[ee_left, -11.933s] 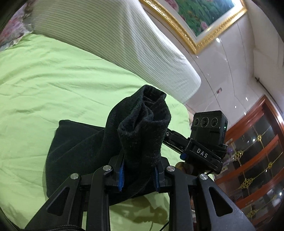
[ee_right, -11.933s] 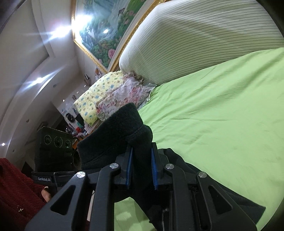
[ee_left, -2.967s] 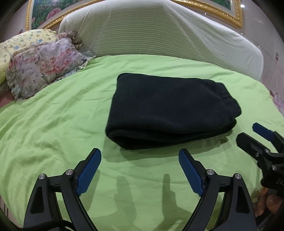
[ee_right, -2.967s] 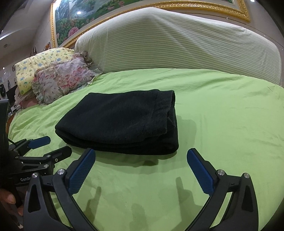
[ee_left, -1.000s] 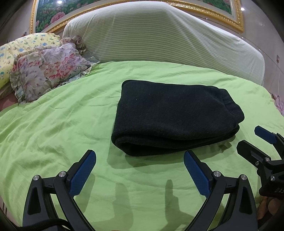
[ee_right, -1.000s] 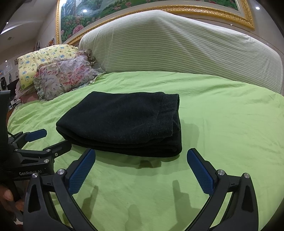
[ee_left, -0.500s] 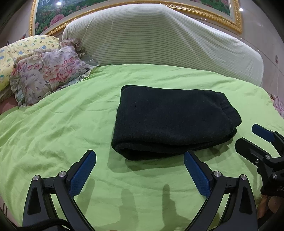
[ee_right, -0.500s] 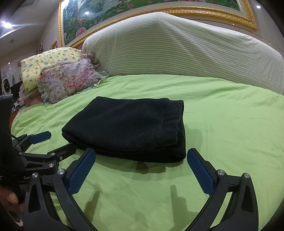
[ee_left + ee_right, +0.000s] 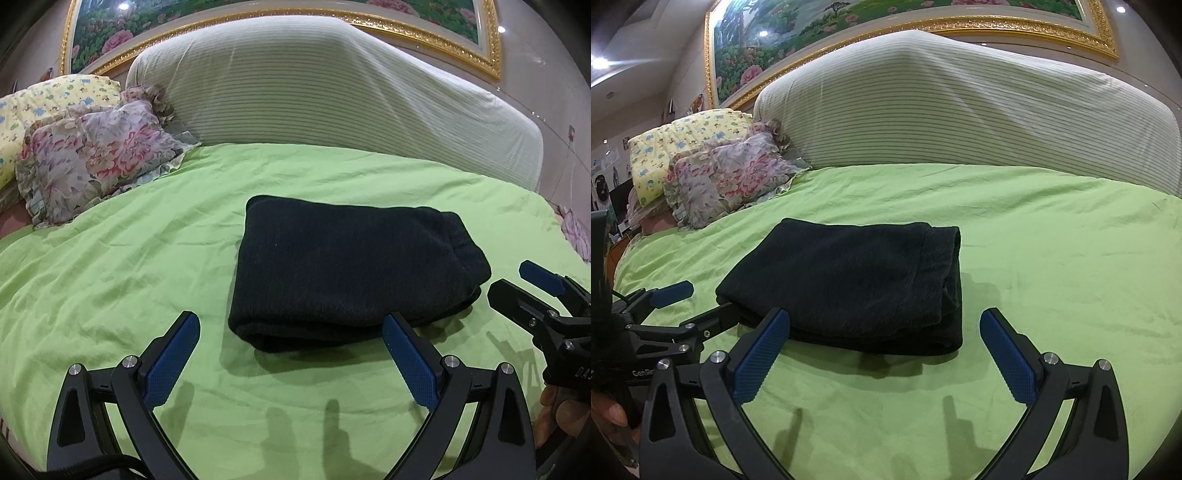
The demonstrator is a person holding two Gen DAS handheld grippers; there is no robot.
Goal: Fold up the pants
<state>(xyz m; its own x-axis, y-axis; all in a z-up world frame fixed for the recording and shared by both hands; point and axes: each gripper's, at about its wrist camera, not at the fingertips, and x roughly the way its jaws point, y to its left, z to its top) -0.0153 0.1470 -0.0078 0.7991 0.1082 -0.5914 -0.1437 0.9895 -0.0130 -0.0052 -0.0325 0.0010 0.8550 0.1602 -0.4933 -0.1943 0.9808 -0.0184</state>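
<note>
Released since the earlier grasp, folded black pants (image 9: 351,273) lie flat on the green sheet (image 9: 110,280), with left gripper (image 9: 291,325) and right gripper (image 9: 884,321) both spread wide and empty.

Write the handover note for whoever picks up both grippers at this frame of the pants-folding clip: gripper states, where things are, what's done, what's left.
Left gripper: open, empty, hovering over the green bedsheet just short of the pants.
Right gripper: open, empty, at the pants' near right corner, not touching them as far as I can tell.
Black pants: a compact, layered rectangle lying flat mid-bed, neither gripper gripping them. Floral pillow sits apart, far left by the striped headboard cushion.
Done: the fold looks complete and released.
Left: probably nothing beyond a tidy-up of the slightly uneven right-hand edge, then withdraw both grippers.
</note>
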